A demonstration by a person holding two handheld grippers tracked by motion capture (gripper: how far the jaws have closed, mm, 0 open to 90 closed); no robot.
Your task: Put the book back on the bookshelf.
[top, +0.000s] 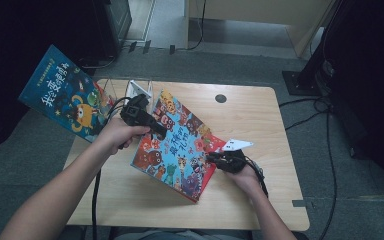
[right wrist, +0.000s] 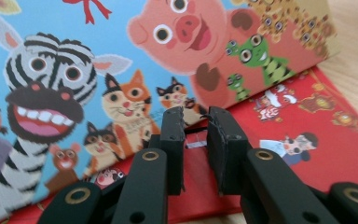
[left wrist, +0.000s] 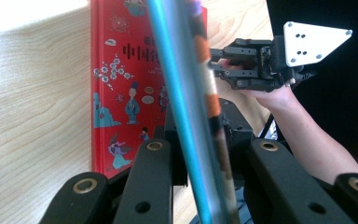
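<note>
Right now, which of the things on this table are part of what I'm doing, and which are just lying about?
In the job:
animal picture book, tilted up
left gripper, shut on one edge of it
right gripper, open at the opposite edge

Lying about:
red book, beneath it
dark blue book, at the far left of the table
clear stand, behind

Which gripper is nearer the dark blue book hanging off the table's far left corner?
Left. The left gripper is beside the dark blue book; the right gripper is farther away.
</note>
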